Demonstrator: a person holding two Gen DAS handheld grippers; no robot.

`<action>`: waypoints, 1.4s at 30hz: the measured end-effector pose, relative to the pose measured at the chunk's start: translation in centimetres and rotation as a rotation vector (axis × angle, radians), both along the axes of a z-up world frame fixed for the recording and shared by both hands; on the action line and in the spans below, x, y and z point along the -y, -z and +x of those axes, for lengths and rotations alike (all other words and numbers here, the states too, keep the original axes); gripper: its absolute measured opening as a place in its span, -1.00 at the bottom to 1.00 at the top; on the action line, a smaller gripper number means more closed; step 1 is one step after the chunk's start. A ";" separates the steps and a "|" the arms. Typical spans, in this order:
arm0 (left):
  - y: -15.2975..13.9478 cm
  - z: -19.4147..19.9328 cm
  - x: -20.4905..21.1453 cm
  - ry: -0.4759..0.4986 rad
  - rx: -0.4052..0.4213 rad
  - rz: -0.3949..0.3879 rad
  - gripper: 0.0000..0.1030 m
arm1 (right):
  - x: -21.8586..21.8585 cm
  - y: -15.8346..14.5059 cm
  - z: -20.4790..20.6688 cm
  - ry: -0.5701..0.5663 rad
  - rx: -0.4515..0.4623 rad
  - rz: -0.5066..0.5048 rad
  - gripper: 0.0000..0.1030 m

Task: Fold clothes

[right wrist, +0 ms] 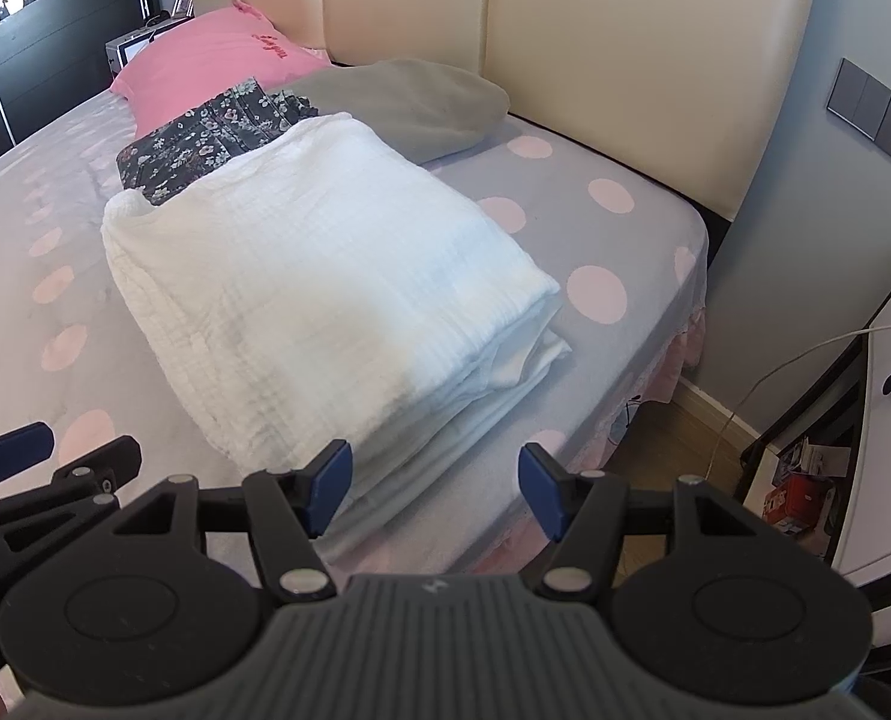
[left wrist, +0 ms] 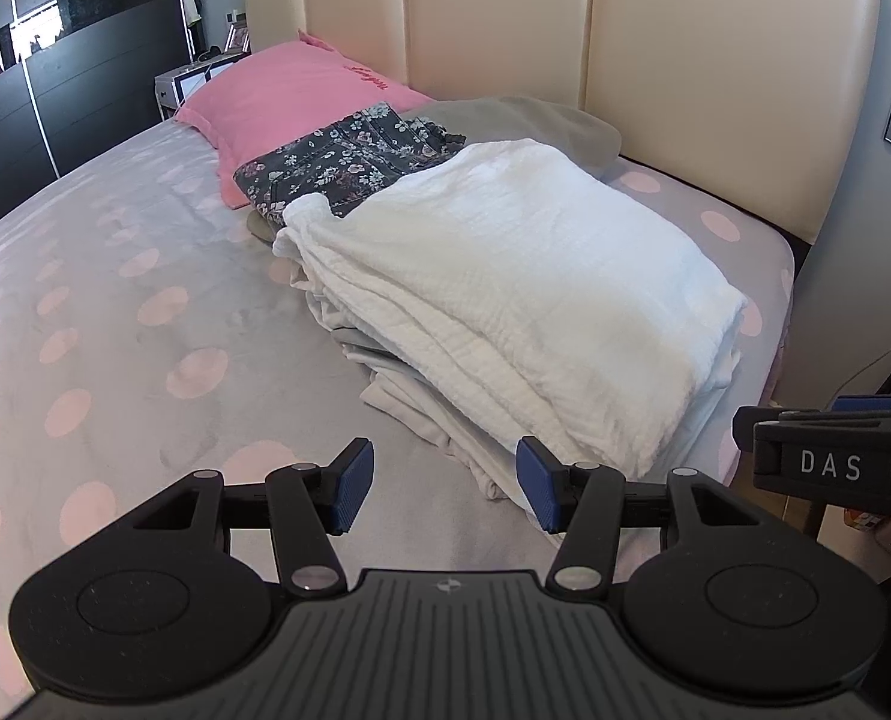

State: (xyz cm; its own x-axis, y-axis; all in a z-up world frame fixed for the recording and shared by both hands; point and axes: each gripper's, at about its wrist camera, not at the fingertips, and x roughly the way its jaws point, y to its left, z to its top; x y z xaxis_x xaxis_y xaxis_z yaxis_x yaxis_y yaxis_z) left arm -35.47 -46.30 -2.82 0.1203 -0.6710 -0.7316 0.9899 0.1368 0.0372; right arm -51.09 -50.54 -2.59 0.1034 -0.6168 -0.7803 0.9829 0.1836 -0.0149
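A folded white textured garment (left wrist: 505,276) (right wrist: 325,282) lies on top of a stack of pale folded cloth on the bed. Behind it lies a folded dark floral garment (left wrist: 349,156) (right wrist: 205,132), and a grey cloth (left wrist: 529,120) (right wrist: 409,102) lies by the headboard. My left gripper (left wrist: 445,489) hovers open just in front of the stack's near edge, with nothing between its blue pads. My right gripper (right wrist: 433,489) is open too, above the stack's near corner and the bed edge, holding nothing. Each gripper shows at the edge of the other's view.
The bed has a grey sheet with pink dots (left wrist: 115,312) (right wrist: 595,294). A pink pillow (left wrist: 283,90) (right wrist: 205,66) rests against the cream headboard (left wrist: 685,60). A white cabinet (right wrist: 889,420) with a cable stands right of the bed. Dark wardrobe doors (left wrist: 37,90) stand at the left.
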 end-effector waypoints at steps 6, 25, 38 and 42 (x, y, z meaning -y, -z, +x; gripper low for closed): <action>0.0 -0.1 0.0 0.005 -0.006 -0.009 0.31 | -0.1 0.0 0.0 -0.001 0.006 0.002 0.25; 0.1 -0.2 0.1 0.005 -0.035 0.001 0.54 | -0.1 -0.1 -0.2 -0.005 0.014 0.002 0.26; 0.1 -0.3 0.2 0.008 -0.033 0.008 0.54 | 0.0 0.0 -0.3 -0.008 0.018 0.003 0.27; 0.0 -0.4 0.1 0.014 -0.029 0.007 0.54 | -0.1 0.0 -0.3 -0.010 0.018 0.003 0.27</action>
